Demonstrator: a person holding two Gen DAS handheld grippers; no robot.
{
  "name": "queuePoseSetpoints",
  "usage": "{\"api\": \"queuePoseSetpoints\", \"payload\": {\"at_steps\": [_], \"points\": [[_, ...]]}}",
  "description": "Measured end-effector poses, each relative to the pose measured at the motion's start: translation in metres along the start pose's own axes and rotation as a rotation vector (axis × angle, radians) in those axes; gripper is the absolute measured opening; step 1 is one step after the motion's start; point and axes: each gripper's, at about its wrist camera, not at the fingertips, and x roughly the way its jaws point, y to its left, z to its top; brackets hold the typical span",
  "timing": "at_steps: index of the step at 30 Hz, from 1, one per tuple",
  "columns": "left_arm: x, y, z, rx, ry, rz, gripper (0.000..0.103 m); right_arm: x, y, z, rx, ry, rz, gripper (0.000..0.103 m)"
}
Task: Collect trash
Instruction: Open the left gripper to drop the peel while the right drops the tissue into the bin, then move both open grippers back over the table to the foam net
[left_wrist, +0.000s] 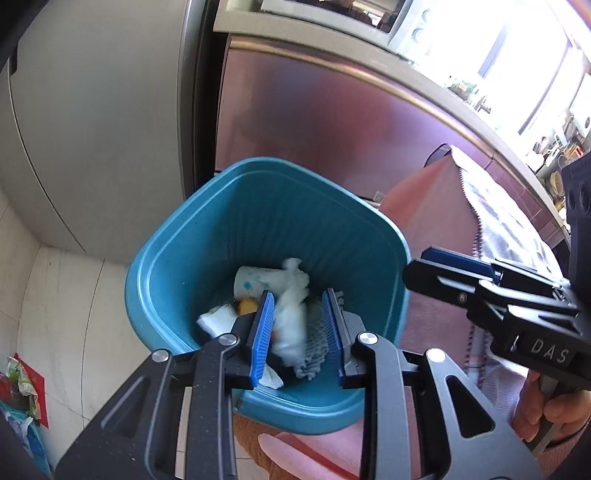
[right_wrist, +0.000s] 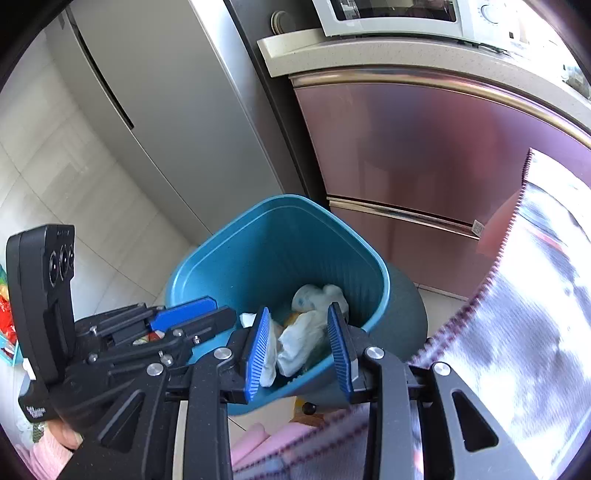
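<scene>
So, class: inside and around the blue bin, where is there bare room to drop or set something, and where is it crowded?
Free: the far half of the blue bin, between its ribbed back wall and the trash heap; also the pale floor tiles between bin and fridge. Crowded: the bin's near side, where crumpled tissues pile under the open left gripper and right gripper.

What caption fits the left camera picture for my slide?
Open left claw above the blue bin, with crumpled tissues inside.
</scene>
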Motion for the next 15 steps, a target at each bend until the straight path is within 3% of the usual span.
{"api": "queuePoseSetpoints", "payload": {"at_steps": [7,15], "points": [[-0.040,-0.016,-0.002,0.032,-0.098,-0.065,0.032,-0.043,0.004,-0.019,-0.025,-0.082,0.032,0.031],[-0.080,-0.064,-0.016,0.132,-0.172,-0.183,0.041,-0.111,-0.003,-0.054,-0.021,-0.197,0.036,0.035]]}}
